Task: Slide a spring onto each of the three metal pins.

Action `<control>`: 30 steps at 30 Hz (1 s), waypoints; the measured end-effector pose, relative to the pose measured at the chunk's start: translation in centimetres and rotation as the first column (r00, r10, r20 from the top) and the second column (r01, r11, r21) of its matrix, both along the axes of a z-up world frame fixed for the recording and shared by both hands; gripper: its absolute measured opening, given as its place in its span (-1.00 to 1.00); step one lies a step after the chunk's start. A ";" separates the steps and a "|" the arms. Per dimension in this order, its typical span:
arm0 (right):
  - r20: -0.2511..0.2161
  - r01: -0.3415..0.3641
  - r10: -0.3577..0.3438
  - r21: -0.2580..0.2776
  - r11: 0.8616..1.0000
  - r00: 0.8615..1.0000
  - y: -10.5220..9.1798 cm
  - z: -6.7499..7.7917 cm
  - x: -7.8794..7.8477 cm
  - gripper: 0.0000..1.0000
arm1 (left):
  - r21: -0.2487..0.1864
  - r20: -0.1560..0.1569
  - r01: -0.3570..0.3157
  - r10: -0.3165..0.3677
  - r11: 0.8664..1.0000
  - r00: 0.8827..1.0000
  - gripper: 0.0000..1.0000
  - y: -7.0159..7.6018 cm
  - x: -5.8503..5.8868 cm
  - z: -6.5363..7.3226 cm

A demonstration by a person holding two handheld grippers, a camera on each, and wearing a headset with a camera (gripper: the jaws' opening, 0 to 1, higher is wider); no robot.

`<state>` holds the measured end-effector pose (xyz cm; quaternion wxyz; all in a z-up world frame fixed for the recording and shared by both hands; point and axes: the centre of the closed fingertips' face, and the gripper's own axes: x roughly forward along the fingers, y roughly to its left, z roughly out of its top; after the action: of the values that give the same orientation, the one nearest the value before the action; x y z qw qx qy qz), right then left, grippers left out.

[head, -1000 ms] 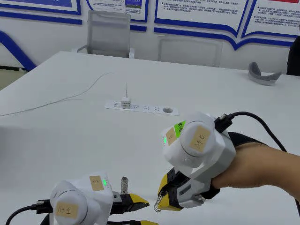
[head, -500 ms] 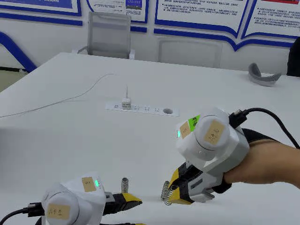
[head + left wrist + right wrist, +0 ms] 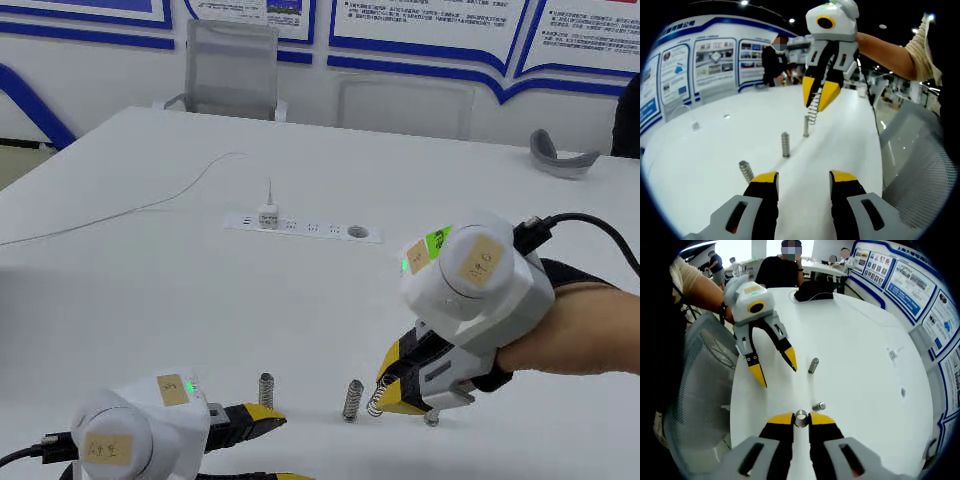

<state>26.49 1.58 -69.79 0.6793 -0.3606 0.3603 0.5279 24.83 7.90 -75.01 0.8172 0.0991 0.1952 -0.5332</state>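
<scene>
Wide white surface (image 3: 150, 290), with a grey chair (image 3: 232, 70) behind and a power strip (image 3: 300, 229) lying well clear. The right hand-held gripper (image 3: 388, 388) pinches a spring (image 3: 813, 111), tilted just above the bare pin (image 3: 805, 126). The left hand-held gripper (image 3: 803, 177) hangs empty, jaws apart. Between it and that pin stand the near loaded pin (image 3: 745, 171) and the middle loaded pin (image 3: 785, 144).

The right gripper (image 3: 388, 390) points steeply downward, with its jaws closed on a spring (image 3: 813, 111) that hangs below the tips. The right forearm (image 3: 585, 340) enters from the right side. The left gripper (image 3: 802, 178) sits low and roughly level, its jaws parted and holding nothing.
</scene>
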 end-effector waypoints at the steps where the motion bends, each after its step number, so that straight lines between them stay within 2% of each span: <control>1: 0.002 0.007 -0.007 0.001 1.000 1.000 -0.2 0.1 0.1 -0.75 | 0.003 -0.001 -0.003 0.003 1.000 1.000 -0.17 0.2 0.0 -0.1; 13: 0.016 0.051 -0.051 -0.006 0.999 0.999 -1.8 0.4 1.0 -0.75 | 0.004 -0.014 -0.048 0.049 0.999 0.999 -0.05 1.7 0.4 -0.4; 30: 0.026 0.094 -0.093 -0.013 0.996 0.995 -3.3 0.7 2.1 -0.75 | 0.003 -0.022 -0.097 0.097 0.995 0.995 0.12 2.9 1.0 -0.5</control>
<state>28.54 -1.68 -69.09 0.7053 -0.3549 0.3718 0.4882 25.85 10.82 -75.47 0.8398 0.0845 0.2091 -0.4938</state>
